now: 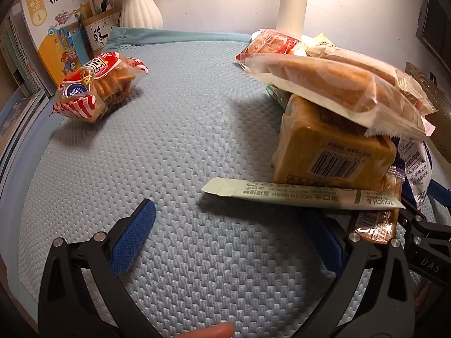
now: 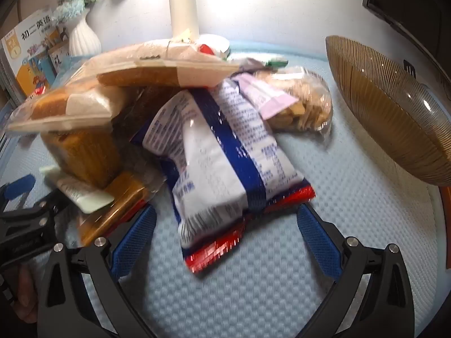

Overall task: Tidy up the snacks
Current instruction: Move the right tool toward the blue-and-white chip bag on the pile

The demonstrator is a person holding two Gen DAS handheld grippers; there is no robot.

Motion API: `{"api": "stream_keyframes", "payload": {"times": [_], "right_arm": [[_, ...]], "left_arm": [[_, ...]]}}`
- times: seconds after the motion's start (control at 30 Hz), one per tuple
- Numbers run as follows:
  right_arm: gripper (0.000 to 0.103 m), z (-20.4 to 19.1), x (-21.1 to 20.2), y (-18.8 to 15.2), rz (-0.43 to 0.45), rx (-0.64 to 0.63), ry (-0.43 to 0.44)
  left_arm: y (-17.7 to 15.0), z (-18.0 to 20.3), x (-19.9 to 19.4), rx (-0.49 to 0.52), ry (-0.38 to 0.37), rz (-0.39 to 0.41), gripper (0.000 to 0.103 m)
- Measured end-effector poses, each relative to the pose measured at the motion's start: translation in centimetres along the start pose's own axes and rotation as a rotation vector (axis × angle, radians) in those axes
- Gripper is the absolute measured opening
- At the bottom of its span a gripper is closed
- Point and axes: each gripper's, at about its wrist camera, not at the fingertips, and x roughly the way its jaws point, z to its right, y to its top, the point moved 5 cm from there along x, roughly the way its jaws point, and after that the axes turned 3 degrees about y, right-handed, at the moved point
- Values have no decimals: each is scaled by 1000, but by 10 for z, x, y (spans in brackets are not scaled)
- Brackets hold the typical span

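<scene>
In the left wrist view my left gripper point(image 1: 228, 225) stands open over the blue mat, just short of a green mouthwash stick packet point(image 1: 304, 195). The packet leans on a brown bread loaf point(image 1: 329, 146), which carries a flat clear-wrapped bread packet point(image 1: 346, 90). A red-and-white cracker bag point(image 1: 98, 84) lies alone at the far left. In the right wrist view my right gripper point(image 2: 225, 225) is open, its fingers either side of a white-and-blue snack bag point(image 2: 222, 157) lying on a red foil bag point(image 2: 253, 225). Nothing is gripped.
A ribbed brown glass bowl point(image 2: 394, 107) stands at the right of the mat. A clear biscuit bag point(image 2: 304, 104) and a pink packet point(image 2: 270, 95) lie behind the pile. Books point(image 1: 53, 28), a white vase point(image 1: 141, 8) and a lamp post point(image 1: 291, 8) line the back.
</scene>
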Motion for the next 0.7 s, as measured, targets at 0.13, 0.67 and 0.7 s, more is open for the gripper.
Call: {"api": "stream_keyframes", "payload": {"times": [0.13, 0.67, 0.7], "right_arm": [[98, 0, -11, -16, -54, -77, 56], [98, 11, -50, 9, 309, -126, 93], [98, 14, -43, 7, 278, -105, 91]], "left_arm": [[-1, 1, -1, 1, 6, -12, 100], [12, -72, -53, -108, 3, 199, 100], [20, -77, -47, -119, 34, 226, 100]]}}
